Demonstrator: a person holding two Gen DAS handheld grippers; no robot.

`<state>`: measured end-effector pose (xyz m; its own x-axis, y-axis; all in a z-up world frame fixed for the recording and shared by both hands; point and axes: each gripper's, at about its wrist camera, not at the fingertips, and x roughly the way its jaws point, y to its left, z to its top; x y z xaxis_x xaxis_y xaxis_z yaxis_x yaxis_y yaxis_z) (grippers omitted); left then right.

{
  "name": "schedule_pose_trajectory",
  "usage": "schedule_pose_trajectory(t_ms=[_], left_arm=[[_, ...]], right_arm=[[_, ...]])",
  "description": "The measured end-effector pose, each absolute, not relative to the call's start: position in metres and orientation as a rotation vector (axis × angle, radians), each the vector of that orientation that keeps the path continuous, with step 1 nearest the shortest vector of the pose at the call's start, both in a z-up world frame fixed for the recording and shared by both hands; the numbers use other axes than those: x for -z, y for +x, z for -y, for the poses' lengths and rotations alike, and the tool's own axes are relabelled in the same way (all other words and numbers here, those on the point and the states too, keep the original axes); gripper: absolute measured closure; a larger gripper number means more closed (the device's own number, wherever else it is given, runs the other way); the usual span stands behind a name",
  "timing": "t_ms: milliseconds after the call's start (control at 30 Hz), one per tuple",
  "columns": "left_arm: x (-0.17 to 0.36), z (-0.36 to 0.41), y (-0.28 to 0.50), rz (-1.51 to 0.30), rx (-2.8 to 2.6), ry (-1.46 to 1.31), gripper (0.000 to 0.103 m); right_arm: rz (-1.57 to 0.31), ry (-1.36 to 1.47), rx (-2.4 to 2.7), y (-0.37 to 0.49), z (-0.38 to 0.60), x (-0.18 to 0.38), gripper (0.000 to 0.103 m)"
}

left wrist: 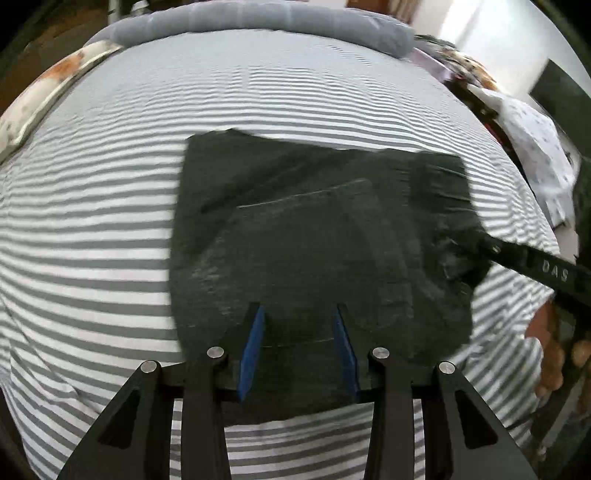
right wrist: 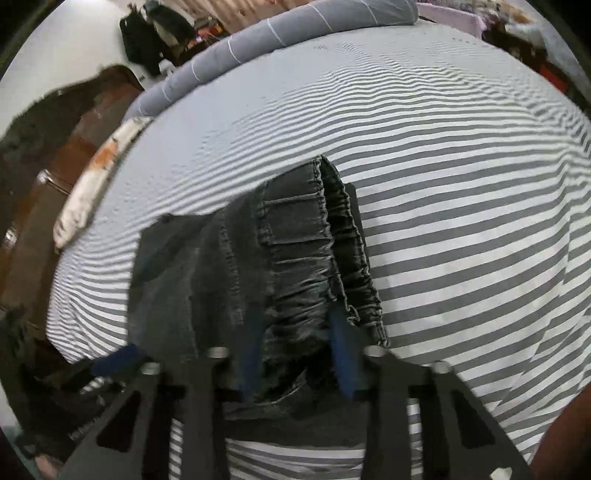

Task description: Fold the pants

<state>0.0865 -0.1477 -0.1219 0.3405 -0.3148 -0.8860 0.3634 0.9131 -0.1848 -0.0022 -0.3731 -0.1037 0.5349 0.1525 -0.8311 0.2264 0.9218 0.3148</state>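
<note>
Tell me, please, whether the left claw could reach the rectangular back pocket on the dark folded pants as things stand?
Probably yes: the left claw hangs open right over the dark folded pants, with nothing lying across the rectangular back pocket.

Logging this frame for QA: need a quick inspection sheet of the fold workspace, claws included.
Surface: striped sheet on a bed, lightly rippled.
Job's things: dark pants folded into a compact block; elastic waistband on its right edge in the right wrist view.
Clutter: grey rolled bedding along the far edge; patterned pillow far left; white printed cloth to the right.
Grippers: left claw open over the pants, pads apart; right claw at the waistband, fabric between the pads, grip unclear.
Cables: nothing seen.
Surroundings: hanging dark clothes, brown wooden furniture.
</note>
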Motion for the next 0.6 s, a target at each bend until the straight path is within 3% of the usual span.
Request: schedule_pose_trajectory(t_ms=[233, 600], left_arm=[[0.127, 0.132, 0.089, -1.142, 0.376, 0.024, 0.063], [0.13, 0.122, 0.083, -1.128, 0.389, 0.077, 0.063]], right_arm=[[-0.961, 0.216, 0.089, -0.032, 0.356, 0.078, 0.093], [-1.048, 0.325, 0.157, -0.052, 0.377, 0.111, 0.093]])
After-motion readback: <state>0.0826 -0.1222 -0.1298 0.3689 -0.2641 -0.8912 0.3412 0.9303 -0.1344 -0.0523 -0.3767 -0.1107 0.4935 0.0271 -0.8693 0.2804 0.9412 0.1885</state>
